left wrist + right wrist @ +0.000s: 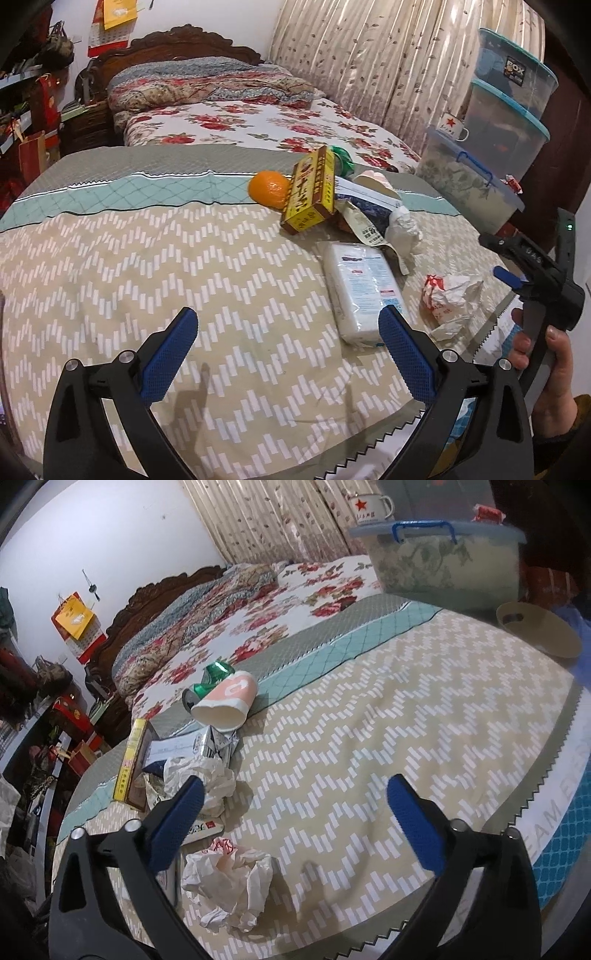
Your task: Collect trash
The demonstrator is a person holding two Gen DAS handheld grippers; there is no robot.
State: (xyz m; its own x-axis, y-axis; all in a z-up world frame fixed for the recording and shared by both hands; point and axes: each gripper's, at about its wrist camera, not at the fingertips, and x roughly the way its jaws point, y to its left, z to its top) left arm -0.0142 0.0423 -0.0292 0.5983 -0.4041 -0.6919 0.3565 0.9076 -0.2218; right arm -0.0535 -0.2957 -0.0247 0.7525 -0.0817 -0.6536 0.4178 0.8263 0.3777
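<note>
While both hand-held grippers (288,354) (295,814) gape empty, only the left view shows the orange (269,187).

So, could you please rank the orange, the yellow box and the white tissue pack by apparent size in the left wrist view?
1. white tissue pack, though it lies nearest the camera
2. yellow box
3. orange

crumpled wrapper (229,882) | flattened cup (225,701) | green can (214,679) | on cloth

Two crumpled papers (229,890), one orange (269,187).
</note>
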